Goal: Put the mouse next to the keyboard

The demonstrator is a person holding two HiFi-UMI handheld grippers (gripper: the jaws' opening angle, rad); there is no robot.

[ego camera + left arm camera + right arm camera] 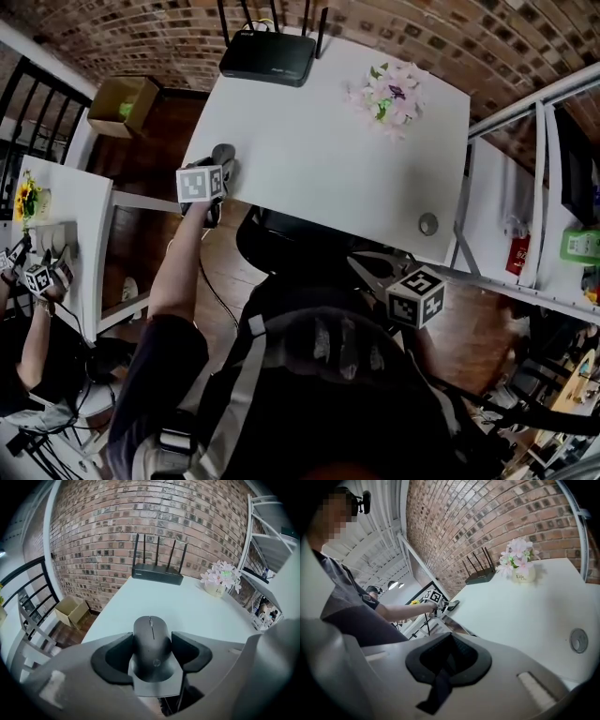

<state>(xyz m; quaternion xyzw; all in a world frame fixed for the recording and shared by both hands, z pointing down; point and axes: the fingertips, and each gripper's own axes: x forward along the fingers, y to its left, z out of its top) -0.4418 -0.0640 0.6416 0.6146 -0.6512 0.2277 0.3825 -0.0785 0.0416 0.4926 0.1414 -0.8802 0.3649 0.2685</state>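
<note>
The left gripper (152,657) is closed on the mouse (151,638). Its two dark, curved pads press the mouse's left and right sides, parted only by the mouse's width. The mouse is matte black, smooth and oval, with a scroll wheel along its centre line. It points toward the far side of the table (309,169). In the head view, the mouse sits at the table's near left edge; contact with the surface cannot be determined.

The right gripper (446,662) has its jaws fully together with nothing between them. It is positioned off the table's near right edge.

The table top is white, flat and smooth. At its far side stand a black router (269,56) with upright antennas and a pot of pale pink flowers (392,94).
</note>
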